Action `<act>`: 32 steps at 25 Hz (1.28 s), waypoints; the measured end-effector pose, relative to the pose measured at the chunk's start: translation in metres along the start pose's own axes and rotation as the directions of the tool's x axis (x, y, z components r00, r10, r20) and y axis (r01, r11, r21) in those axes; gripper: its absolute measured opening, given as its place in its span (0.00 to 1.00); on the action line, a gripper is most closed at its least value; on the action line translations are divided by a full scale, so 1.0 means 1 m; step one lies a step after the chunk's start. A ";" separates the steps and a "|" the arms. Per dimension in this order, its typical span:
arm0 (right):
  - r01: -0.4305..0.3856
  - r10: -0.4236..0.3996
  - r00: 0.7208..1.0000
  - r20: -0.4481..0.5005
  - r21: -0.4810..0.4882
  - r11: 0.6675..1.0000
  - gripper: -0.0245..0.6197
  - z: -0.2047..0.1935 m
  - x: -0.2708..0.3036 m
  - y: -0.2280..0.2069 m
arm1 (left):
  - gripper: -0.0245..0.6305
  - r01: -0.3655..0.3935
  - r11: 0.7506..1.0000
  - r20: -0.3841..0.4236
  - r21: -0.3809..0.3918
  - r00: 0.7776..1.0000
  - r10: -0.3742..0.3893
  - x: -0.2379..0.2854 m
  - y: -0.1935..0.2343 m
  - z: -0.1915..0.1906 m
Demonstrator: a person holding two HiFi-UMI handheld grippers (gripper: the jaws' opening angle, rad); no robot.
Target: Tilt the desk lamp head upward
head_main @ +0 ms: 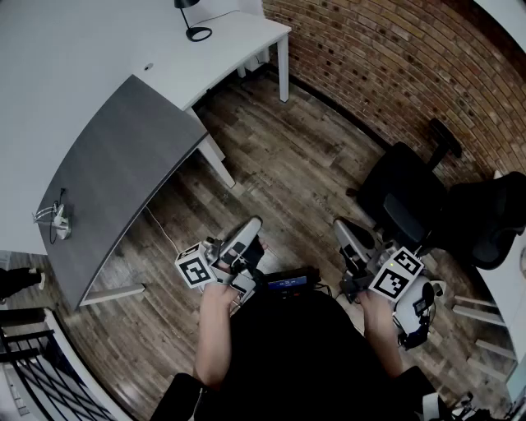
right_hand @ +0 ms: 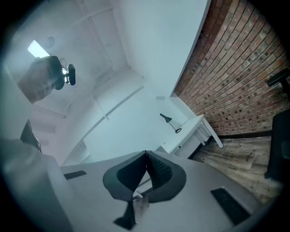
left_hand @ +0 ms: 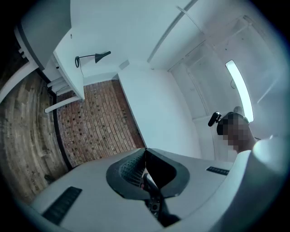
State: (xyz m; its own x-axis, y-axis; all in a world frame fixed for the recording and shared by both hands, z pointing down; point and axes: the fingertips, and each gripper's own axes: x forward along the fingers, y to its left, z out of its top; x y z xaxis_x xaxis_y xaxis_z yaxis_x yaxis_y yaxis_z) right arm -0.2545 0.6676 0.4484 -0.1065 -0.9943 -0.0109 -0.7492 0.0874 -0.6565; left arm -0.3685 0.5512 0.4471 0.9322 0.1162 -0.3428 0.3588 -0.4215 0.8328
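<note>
A black desk lamp [head_main: 191, 18] stands on the white desk [head_main: 238, 37] at the far top of the head view, its round base on the desktop and its shade cut by the frame's edge. The lamp [left_hand: 93, 58] shows small in the left gripper view, and the lamp [right_hand: 170, 122] small in the right gripper view, head angled down. My left gripper [head_main: 250, 225] and right gripper [head_main: 342, 229] are held close to the body, far from the lamp. Both are shut, pads together, with nothing between them.
A grey curved desk [head_main: 123, 173] runs along the left, with a small white device [head_main: 56, 220] near its end. Black office chairs [head_main: 411, 193] stand at the right before a brick wall [head_main: 386, 57]. Wooden floor [head_main: 288, 173] lies between me and the white desk.
</note>
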 end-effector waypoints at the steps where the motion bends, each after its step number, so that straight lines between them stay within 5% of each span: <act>1: 0.001 -0.001 1.000 -0.001 0.000 1.000 0.06 -0.001 0.000 0.000 | 0.06 0.001 1.000 -0.001 0.001 1.000 -0.001 0.000 -0.001 0.000; 32: -0.033 0.032 0.999 0.042 0.024 0.999 0.06 0.012 -0.034 -0.028 | 0.06 -0.043 0.998 -0.030 0.044 0.999 0.045 0.030 0.000 -0.026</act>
State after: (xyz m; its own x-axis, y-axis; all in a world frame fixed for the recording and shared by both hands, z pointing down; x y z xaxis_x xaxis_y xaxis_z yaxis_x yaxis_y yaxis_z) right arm -0.2220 0.6982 0.4584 -0.1032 -0.9926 -0.0635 -0.7293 0.1189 -0.6738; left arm -0.3390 0.5781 0.4478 0.9483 0.1245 -0.2921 0.3158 -0.4653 0.8269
